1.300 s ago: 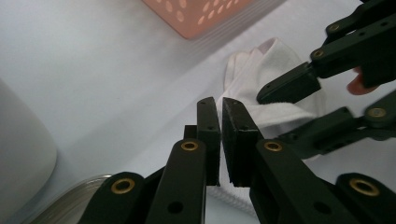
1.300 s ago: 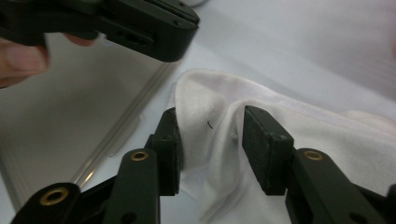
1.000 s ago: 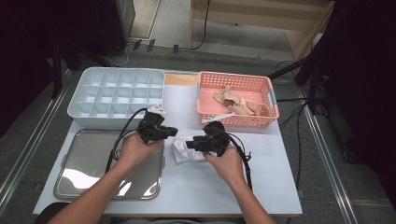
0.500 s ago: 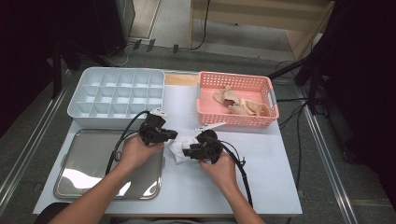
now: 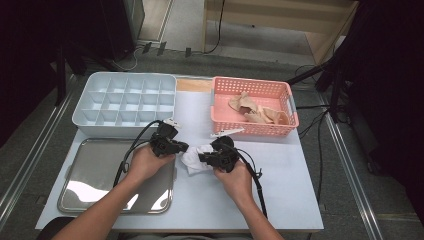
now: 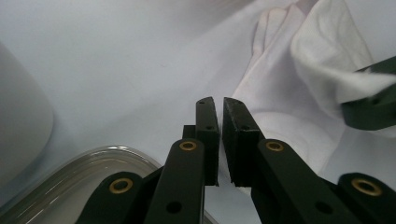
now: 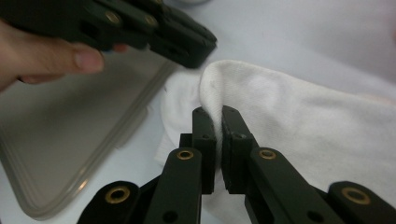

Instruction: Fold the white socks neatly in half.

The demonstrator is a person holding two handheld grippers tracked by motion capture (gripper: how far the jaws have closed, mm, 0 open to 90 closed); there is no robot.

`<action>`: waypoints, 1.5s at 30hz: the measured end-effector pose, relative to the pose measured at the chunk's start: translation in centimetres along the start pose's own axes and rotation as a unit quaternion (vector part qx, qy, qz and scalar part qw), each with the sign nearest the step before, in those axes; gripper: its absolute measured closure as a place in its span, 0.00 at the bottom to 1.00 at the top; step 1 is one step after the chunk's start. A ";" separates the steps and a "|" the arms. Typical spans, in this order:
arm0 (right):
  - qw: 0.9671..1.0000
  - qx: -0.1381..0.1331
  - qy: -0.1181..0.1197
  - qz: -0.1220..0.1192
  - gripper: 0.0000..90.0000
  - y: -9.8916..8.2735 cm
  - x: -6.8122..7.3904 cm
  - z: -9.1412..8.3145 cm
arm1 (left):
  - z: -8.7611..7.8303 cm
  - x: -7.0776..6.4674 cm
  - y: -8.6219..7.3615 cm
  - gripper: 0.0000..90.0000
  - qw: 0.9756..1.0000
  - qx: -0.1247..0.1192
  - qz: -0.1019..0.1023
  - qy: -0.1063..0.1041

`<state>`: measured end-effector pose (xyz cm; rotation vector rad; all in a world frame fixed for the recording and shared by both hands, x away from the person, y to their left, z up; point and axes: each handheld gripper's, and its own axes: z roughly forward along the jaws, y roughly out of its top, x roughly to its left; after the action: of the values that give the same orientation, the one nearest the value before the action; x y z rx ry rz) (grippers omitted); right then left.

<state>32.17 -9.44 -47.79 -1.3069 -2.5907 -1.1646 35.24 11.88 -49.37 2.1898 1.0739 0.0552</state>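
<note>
The bench (image 5: 280,195) carries, at its far left, a pale compartment box (image 5: 125,102) and, at its far right, a pink perforated basket (image 5: 252,107) holding crumpled beige cloth (image 5: 257,112). A metal tray (image 5: 95,175) lies on the near left of the bench, just in front of the compartment box. Between the tray and the basket, near the middle of the bench, lies a white cloth (image 5: 196,159) — bunched and folded on itself, with its left edge just beside the rim of the tray. The person's forearms enter from the near edge, and each hand holds one gripper over this cloth. The left claw (image 6: 219,109) points at the left portion of the cloth (just past the tray's corner); its jaws stand almost together with only a thin slit between them, and in the left gripper view the cloth lies behind and beside the jaw tips, with a strip of it showing low in the slit. Whether the pads actually pinch that strip cannot be told from the frames. The right claw (image 7: 215,116) has just been closing — its jaws now stand nearly together, clamped on a raised fold of the white cloth, which bulges over the jaw tips in the right gripper view. The left claw's tips hang just above and to the left of that fold there.
</note>
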 end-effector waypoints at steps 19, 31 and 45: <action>1.000 0.009 0.023 -0.004 0.76 0.2 0.3 3.1 | -1.7 0.6 0.2 0.95 0.999 -0.040 -0.019 0.001; 1.000 -0.020 0.010 -0.015 0.81 -0.3 -1.2 -2.8 | -1.9 -0.6 0.6 0.94 0.998 -0.054 -0.006 -0.013; 0.998 -0.031 -0.044 0.038 0.91 -3.1 -5.5 -4.5 | -1.3 -3.0 1.2 0.94 0.998 -0.053 0.025 -0.032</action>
<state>32.26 -17.15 -48.20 -1.4879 -2.5590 -1.2100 33.66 10.03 -46.93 2.1083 0.9581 0.0624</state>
